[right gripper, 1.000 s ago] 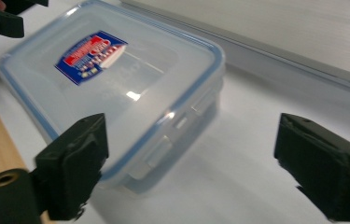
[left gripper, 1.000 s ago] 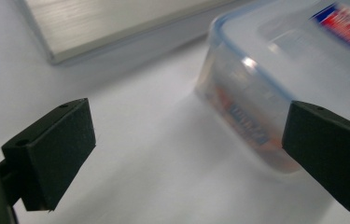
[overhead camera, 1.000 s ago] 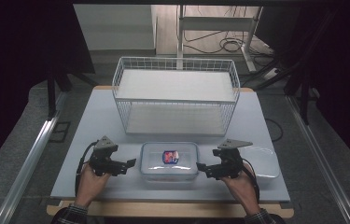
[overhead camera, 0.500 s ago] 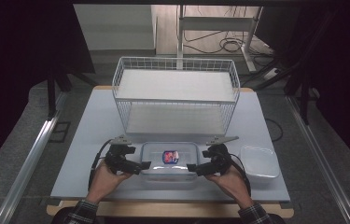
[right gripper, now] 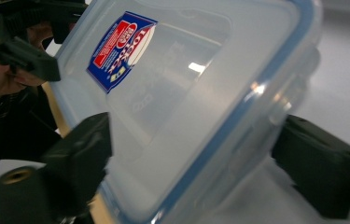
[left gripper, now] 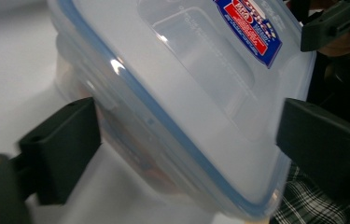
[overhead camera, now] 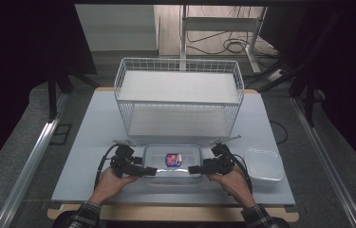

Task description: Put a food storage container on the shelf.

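Observation:
A clear plastic food box with a blue-sealed lid and a red and blue sticker lies near the table's front edge. My left gripper is at its left end and my right gripper at its right end. In the left gripper view the box lies between the wide-apart jaws of my left gripper. The right gripper view shows the same: the box fills the gap of my right gripper. Both grippers stand open around the box's ends.
A tall white wire basket stands just behind the box, in the middle of the table. A second clear, empty plastic tub sits to the right of my right hand. The person's plaid sleeves enter from the front edge.
Both grippers have moved inward from the box's sides and now straddle its two ends. The box has stayed in place.

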A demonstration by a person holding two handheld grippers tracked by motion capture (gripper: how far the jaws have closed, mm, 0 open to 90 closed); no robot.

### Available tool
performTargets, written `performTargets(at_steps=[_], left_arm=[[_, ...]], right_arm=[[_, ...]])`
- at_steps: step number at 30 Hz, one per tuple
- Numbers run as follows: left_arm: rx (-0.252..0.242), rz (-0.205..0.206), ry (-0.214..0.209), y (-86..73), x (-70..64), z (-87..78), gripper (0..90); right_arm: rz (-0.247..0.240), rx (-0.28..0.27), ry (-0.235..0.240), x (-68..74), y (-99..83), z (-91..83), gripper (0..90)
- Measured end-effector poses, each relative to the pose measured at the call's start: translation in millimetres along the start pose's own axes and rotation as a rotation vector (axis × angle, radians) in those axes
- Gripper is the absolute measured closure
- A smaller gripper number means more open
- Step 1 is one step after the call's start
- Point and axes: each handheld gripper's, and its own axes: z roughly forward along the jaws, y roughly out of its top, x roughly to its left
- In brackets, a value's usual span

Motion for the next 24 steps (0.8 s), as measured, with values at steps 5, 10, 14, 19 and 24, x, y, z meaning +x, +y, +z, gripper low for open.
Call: performTargets(at_steps=[5,10,14,19,24], left_arm=[[-0.043,-0.023,-0.015,-6.5,-2.3,-13.0,29.3],[-0.110,-0.061,-0.029,-16.0,-6.5,-22.4,44.3],[-0.140,-0.037,0.008,-18.3,-14.2,-25.8,49.2],[-0.173,-0.037,0.032,-18.5,-15.7,-27.4,50.6],[-0.203,-0.028,0.029,-18.1,-17.1,-29.2,51.5]], right_arm=[[0.064,-0.030,0.041,-4.3,-4.3,-11.0,33.2],[0.077,-0.069,0.049,1.1,-11.6,-21.8,44.1],[0.063,-0.104,0.035,6.9,-16.2,-26.2,47.7],[0.012,-0.151,-0.014,16.2,-16.8,-27.5,49.5],[-0.020,-0.190,-0.031,20.9,-16.1,-31.0,49.7]])
